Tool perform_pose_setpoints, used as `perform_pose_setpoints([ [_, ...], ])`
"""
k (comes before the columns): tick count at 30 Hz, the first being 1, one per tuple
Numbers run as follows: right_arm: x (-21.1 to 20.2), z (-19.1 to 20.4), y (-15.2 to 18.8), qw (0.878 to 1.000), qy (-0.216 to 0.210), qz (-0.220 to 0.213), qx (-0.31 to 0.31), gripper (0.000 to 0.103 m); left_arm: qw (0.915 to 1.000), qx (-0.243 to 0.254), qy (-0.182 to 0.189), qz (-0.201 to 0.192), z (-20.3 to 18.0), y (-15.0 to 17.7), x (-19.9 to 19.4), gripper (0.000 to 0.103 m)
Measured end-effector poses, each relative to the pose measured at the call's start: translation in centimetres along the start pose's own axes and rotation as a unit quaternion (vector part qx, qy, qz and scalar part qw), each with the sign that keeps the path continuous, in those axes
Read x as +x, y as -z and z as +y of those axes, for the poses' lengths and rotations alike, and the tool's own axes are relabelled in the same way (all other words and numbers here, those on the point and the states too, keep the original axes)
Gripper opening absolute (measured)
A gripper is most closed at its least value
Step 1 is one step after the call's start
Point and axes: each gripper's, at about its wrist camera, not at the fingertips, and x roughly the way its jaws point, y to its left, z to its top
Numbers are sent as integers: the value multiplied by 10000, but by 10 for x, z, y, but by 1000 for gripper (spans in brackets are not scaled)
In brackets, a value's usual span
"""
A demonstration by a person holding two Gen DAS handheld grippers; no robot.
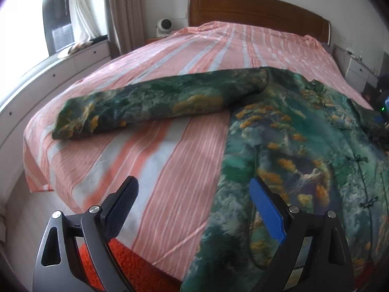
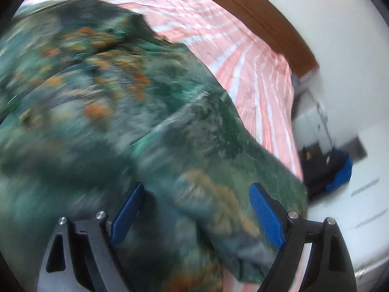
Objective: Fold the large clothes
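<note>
Left wrist view: garment [image 1: 291, 146], a green printed padded coat with knot buttons, lies face up on the bed [image 1: 170, 150], toward the foot and away from the headboard [image 1: 255, 7]. One sleeve [image 1: 150, 102] extends straight out from the coat body across the striped sheet. The left gripper [image 1: 193, 206] hovers above the bed at the coat's hem edge; its fingers [image 1: 267, 209] stand wide apart and hold nothing.

Right wrist view: heavy blur. The other sleeve [image 2: 231, 160] runs from the coat body toward the bed edge farthest from the headboard [image 2: 255, 17]. The right gripper [image 2: 197, 214] sits over this sleeve with its fingers [image 2: 266, 215] well apart; cloth shows between them, but no pad presses on it, so nothing is gripped.

Step in hand, as judged: folding the sleeves inward over the coat body. Procedure: grip each sleeve near the cuff, pinching through the full padded thickness; lift only enough to clear the sheet; lay the sleeve flat across the buttoned front; release only once the cloth rests without bunching.
</note>
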Motion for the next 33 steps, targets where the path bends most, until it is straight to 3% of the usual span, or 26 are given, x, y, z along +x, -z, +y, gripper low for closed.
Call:
perform_pose_setpoints([
  [1, 5, -10, -1, 9995, -203, 80, 206, 44, 9999, -113, 39, 55, 5, 0, 2, 93],
  [2, 7, -23, 0, 9980, -403, 160, 460, 28, 9996, -247, 95, 61, 9, -1, 1, 93],
  [4, -10, -57, 10, 9937, -399, -134, 1037, 15, 9985, -505, 192, -48, 18, -2, -3, 93],
  [6, -31, -94, 29, 9855, -345, -420, 1609, 12, 9974, -680, 217, -51, 24, -2, -2, 94],
  [9, -67, -167, 83, 9586, -155, -748, 2742, 12, 9964, -813, 234, -12, 28, -1, 1, 93],
  [10, -81, -194, 112, 9447, -9, -801, 3179, 12, 9962, -831, 247, -38, 28, 0, 0, 93],
  [14, -104, -253, 210, 9026, 520, -578, 4234, 12, 9967, -778, 245, -56, 24, 0, 0, 93],
  [16, -93, -263, 262, 8840, 686, -165, 4621, 12, 9972, -722, 215, -6, 21, 1, 2, 93],
  [18, -75, -263, 300, 8665, 570, 160, 4957, 12, 9975, -679, 198, -18, 18, 1, -1, 93],
  [19, -60, -256, 325, 8511, 388, 395, 5220, 12, 9977, -654, 177, -24, 17, 1, -1, 93],
  [23, -22, -228, 366, 8159, -101, 860, 5716, 14, 9981, -593, 143, -31, 14, -3, -12, 93],
  [26, -20, -223, 372, 8114, -10, 709, 5801, 29, 9978, -610, 268, -11, 15, -15, -32, 93],
  [28, -26, -229, 377, 8064, -25, 671, 5875, 55, 9979, -530, 363, -70, 16, -28, -54, 93],
  [30, -44, -236, 384, 8013, 74, 563, 5955, 61, 9983, -380, 420, -157, 16, -44, -78, 94],
  [33, -82, -237, 385, 8088, 313, 289, 5866, 62, 9971, -243, 683, -229, 12, -69, -114, 96],
])
